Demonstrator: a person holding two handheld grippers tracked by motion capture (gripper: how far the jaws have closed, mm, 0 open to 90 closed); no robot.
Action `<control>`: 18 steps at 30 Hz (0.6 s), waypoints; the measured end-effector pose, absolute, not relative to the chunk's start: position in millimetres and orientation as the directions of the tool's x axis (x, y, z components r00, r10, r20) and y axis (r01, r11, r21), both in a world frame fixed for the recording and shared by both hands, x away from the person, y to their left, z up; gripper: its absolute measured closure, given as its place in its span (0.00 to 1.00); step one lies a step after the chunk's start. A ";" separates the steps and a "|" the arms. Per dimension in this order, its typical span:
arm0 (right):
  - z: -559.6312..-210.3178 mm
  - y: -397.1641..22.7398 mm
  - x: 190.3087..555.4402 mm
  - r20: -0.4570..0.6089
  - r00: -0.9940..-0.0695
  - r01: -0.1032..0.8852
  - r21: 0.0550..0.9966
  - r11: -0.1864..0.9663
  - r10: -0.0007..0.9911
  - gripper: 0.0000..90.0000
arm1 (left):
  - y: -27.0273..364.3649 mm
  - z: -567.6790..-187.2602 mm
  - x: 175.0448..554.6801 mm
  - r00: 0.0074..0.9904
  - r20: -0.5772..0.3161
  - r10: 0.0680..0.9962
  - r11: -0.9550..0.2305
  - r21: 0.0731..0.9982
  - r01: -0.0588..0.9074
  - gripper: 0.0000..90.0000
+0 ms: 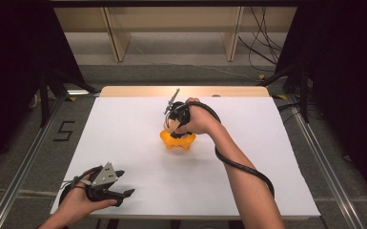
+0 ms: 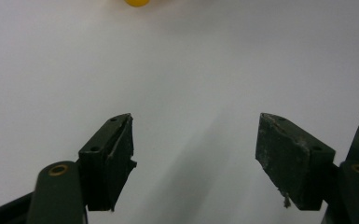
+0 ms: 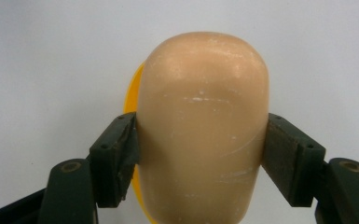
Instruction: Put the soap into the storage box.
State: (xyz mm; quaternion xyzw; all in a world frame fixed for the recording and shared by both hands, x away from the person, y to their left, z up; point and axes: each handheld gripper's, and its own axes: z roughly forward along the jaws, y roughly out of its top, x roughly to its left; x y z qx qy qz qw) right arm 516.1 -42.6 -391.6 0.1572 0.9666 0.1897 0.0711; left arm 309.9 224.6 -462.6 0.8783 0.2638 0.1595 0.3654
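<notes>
Right claw [image 3: 200, 158] is what I watch first: both black pads press the flanks of a tan, rounded piece [image 3: 200, 130], one on each side, so it is clamped on that piece. Behind the piece, a thin sliver of yellow base [image 3: 131, 98] peeks out at its nine o'clock edge. From the high view I see my right claw [image 1: 175, 125] near the centre of the white table [image 1: 138, 143], pointing down, with the tan piece [image 1: 171, 125] sitting on top of the yellow base [image 1: 177, 140]. Whether the piece is fully seated in the base I cannot tell. A cable runs from the claw back along my right forearm.

My left claw [image 1: 124, 183] rests at about seven o'clock on the table, well apart from the base. Its own view shows the left claw [image 2: 196, 154] gaping wide over bare white surface, nothing between the pads, and a scrap of the yellow base [image 2: 137, 2] at twelve o'clock.
</notes>
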 end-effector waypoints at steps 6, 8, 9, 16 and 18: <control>-395.7 -45.0 519.4 -0.075 -0.941 0.276 0.395 0.876 0.330 0.37 | 223.9 -463.5 310.5 0.813 0.084 0.576 -0.601 0.719 0.350 0.30; -396.4 -45.0 518.9 -0.071 -0.935 0.296 0.388 0.873 0.349 0.37 | 224.7 -463.1 310.5 0.813 0.108 0.572 -0.608 0.722 0.332 0.30; -396.8 -44.7 518.5 -0.071 -0.934 0.299 0.386 0.873 0.351 0.37 | 224.4 -463.6 309.6 0.808 0.092 0.582 -0.594 0.727 0.344 0.30; -402.2 -42.3 520.0 -0.072 -0.940 0.283 0.386 0.878 0.335 0.37 | 225.7 -462.9 309.1 0.810 0.084 0.581 -0.591 0.728 0.349 0.30; -402.0 -41.7 519.7 -0.069 -0.938 0.291 0.383 0.877 0.341 0.37 | 226.1 -462.6 309.4 0.809 0.094 0.580 -0.595 0.727 0.342 0.30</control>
